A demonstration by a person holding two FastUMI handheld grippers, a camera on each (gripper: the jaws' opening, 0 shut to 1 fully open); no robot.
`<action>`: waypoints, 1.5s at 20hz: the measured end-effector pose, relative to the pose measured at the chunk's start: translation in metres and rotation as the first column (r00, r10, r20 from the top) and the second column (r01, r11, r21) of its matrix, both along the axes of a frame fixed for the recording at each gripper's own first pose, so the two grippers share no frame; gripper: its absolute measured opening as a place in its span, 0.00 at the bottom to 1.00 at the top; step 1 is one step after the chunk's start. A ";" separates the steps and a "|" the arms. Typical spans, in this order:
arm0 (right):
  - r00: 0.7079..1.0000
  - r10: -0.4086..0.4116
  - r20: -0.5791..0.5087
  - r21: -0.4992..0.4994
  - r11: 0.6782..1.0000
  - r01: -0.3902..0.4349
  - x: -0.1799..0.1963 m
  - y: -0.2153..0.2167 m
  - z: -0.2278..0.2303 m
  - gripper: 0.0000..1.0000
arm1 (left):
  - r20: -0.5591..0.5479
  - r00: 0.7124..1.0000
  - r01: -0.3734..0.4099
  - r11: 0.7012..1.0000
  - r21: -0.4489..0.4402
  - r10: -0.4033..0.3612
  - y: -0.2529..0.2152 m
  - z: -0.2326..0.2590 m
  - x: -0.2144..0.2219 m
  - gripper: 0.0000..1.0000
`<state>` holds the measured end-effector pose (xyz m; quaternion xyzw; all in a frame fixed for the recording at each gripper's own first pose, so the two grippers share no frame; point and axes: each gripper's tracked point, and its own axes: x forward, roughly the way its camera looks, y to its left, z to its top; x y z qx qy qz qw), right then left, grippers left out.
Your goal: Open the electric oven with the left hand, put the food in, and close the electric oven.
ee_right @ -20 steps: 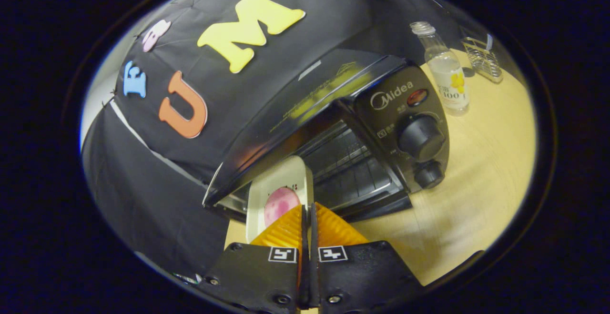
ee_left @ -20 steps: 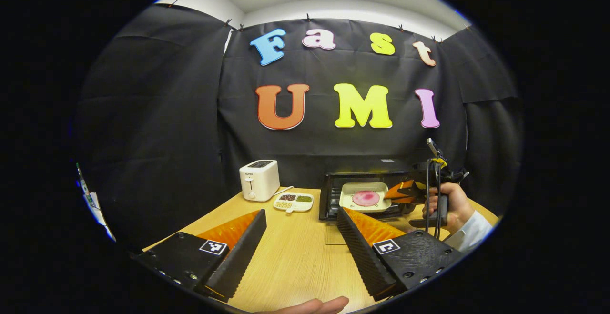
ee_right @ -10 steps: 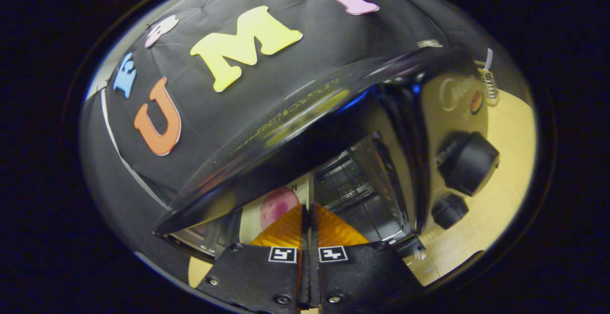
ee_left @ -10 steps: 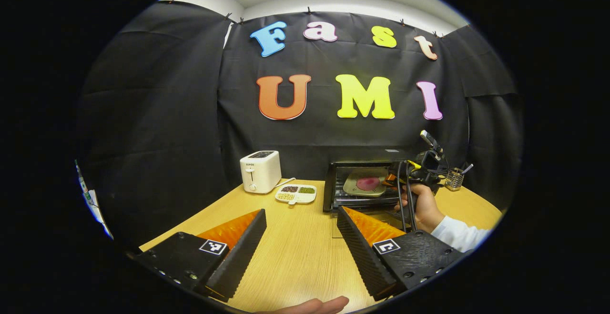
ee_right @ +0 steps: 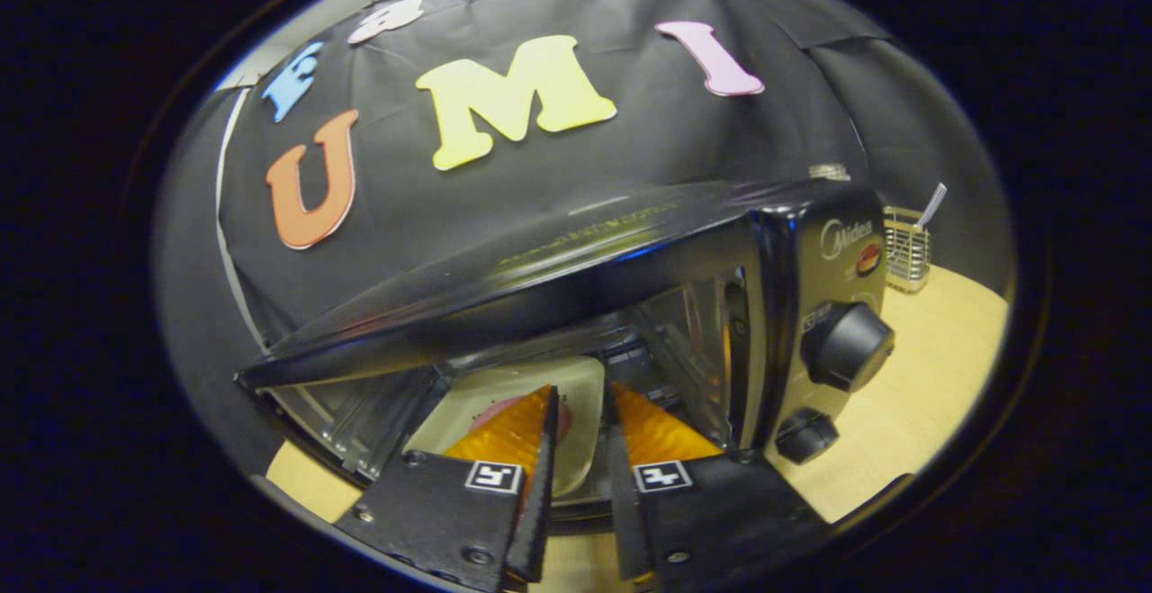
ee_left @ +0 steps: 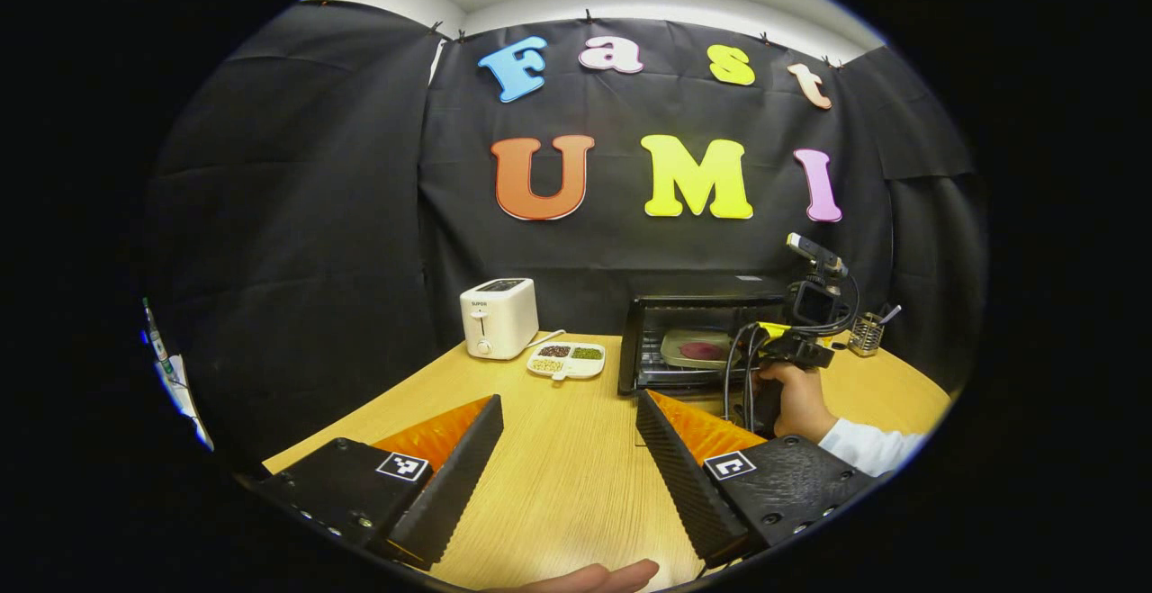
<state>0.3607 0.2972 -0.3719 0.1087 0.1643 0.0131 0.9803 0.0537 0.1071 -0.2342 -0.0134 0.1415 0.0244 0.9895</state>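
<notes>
I count one electric oven on desk, two knobs on its front. One plate inside — one pink food piece on it. One toaster, one divided snack dish, one wire holder. Two tools — left tool, right tool.

The plate lies inside the oven, toaster and divided dish to its left.

A staged recording booth, not a real kitchen: black cloth wall hung by clips ahead of the left gripper, under a plain ceiling. Light wooden table below it, dressed with toaster, oven, divided snack dish beyond its fingers.
</notes>
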 end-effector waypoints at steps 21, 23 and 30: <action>0.928 0.178 0.328 -0.179 0.976 -0.124 -0.203 -0.116 0.177 0.96 | -0.181 0.975 0.130 0.991 -0.018 -0.131 -0.100 -0.070 0.028 0.95; 0.930 0.160 0.331 -0.185 0.977 -0.102 -0.216 -0.141 0.191 0.96 | -0.206 0.962 0.174 0.984 -0.034 -0.177 -0.123 -0.086 0.029 0.95; 0.927 0.080 0.368 -0.212 0.977 0.000 -0.235 -0.234 0.237 0.95 | -0.326 0.894 0.278 0.952 -0.132 -0.306 -0.193 -0.138 0.031 0.96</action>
